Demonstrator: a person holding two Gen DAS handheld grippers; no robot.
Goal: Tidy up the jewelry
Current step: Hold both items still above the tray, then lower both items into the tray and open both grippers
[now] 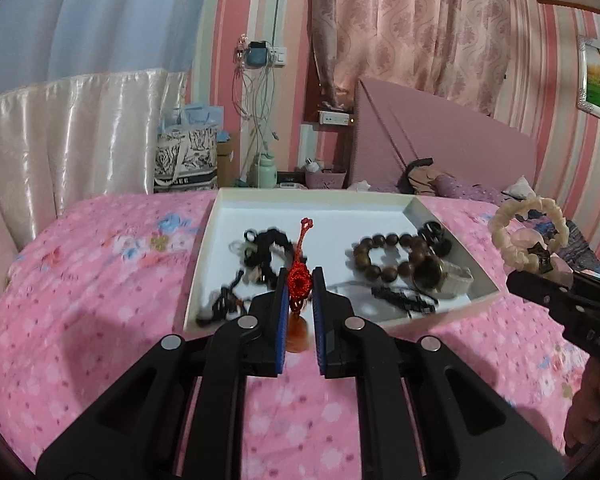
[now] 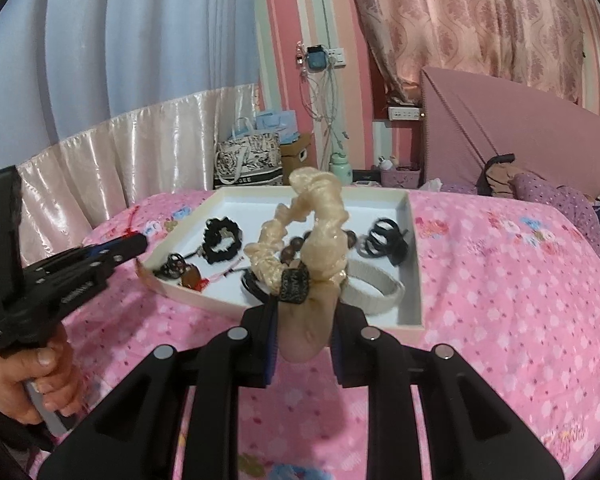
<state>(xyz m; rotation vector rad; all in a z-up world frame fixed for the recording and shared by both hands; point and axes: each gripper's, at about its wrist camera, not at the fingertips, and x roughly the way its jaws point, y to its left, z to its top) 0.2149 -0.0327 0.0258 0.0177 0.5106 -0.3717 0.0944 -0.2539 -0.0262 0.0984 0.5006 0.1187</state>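
My left gripper [image 1: 299, 280] is shut on a red knotted cord charm [image 1: 299, 285] with an amber pendant hanging under it, just above the near edge of the white tray [image 1: 204, 256]. My right gripper [image 2: 304, 308] is shut on a cream scrunchie [image 2: 320, 216] with a black tag [image 2: 296, 286], held up over the tray's [image 2: 414, 264] near side. Inside the tray lie a wooden bead bracelet [image 1: 384, 256], a watch [image 1: 440, 278], black hair ties [image 1: 268, 246] and a black claw clip [image 2: 384, 240]. The scrunchie [image 1: 528, 236] also shows at the right of the left wrist view.
The tray rests on a pink flowered bedspread [image 1: 100, 300]. A pink headboard [image 1: 440, 140] and purple pillow [image 2: 548, 196] are at the back right. Bags [image 1: 186, 152] and a green bottle [image 1: 266, 170] stand beyond the bed. A hand [image 2: 28, 376] grips the left tool.
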